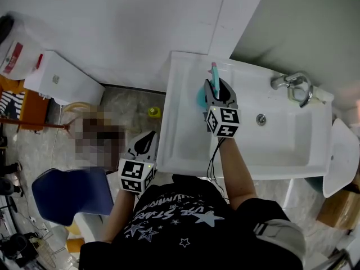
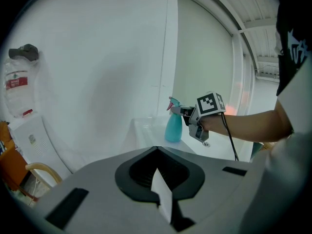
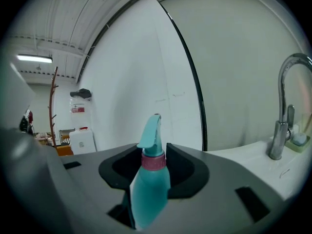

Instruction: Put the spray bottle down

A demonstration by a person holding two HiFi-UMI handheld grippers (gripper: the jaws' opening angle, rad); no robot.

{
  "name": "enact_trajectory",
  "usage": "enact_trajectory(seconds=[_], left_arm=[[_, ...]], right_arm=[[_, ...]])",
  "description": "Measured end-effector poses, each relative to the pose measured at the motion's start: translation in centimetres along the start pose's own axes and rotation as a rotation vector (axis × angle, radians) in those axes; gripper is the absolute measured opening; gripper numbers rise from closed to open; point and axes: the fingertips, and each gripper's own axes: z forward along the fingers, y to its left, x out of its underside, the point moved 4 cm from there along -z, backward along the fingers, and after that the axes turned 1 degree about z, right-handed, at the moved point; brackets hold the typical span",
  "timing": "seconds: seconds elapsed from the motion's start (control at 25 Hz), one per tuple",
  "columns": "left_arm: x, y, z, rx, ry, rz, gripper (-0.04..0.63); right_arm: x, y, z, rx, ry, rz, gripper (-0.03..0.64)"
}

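A teal spray bottle with a pink collar stands upright between the jaws of my right gripper, which is shut on its body. In the right gripper view the spray bottle fills the gap between the jaws, nozzle up. From the left gripper view the spray bottle has its base at the left ledge of the white sink; I cannot tell whether it touches. My left gripper hangs lower left, over the floor beside the sink, shut with nothing in it.
A chrome faucet stands at the sink's far right corner, with the drain in the basin. On the floor to the left are a white box, a blue chair and a small yellow object. A wall stands behind the sink.
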Motion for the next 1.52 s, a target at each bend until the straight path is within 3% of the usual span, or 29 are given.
enact_trajectory(seconds=[0.52, 0.76, 0.88, 1.24, 1.36, 1.44, 1.52], left_arm=[[-0.2, -0.9, 0.7, 0.0, 0.002, 0.007, 0.015], [0.1, -1.7, 0.8, 0.006, 0.007, 0.019, 0.015], [0.0, -1.8, 0.5, 0.015, 0.001, 0.019, 0.015], [0.1, -1.6, -2.6, 0.068, -0.051, 0.038, 0.014], [0.2, -1.6, -4.4, 0.097, -0.072, 0.052, 0.015], [0.4, -1.7, -5.8, 0.117, -0.084, 0.063, 0.015], [0.8, -1.6, -7.4, 0.136, -0.093, 0.071, 0.015]], right_arm=[[0.7, 1.1, -0.7, 0.02, -0.045, -0.011, 0.164], [0.9, 0.6, -0.8, -0.026, -0.01, 0.033, 0.179], [1.0, 0.8, -1.3, -0.039, 0.017, 0.014, 0.276], [0.5, 2.3, -7.0, 0.028, 0.035, -0.03, 0.293], [0.4, 2.8, -10.1, 0.087, 0.042, -0.028, 0.283], [0.1, 3.3, -12.2, 0.131, 0.037, -0.024, 0.197], [-0.2, 4.1, -14.3, 0.168, 0.029, -0.018, 0.16]])
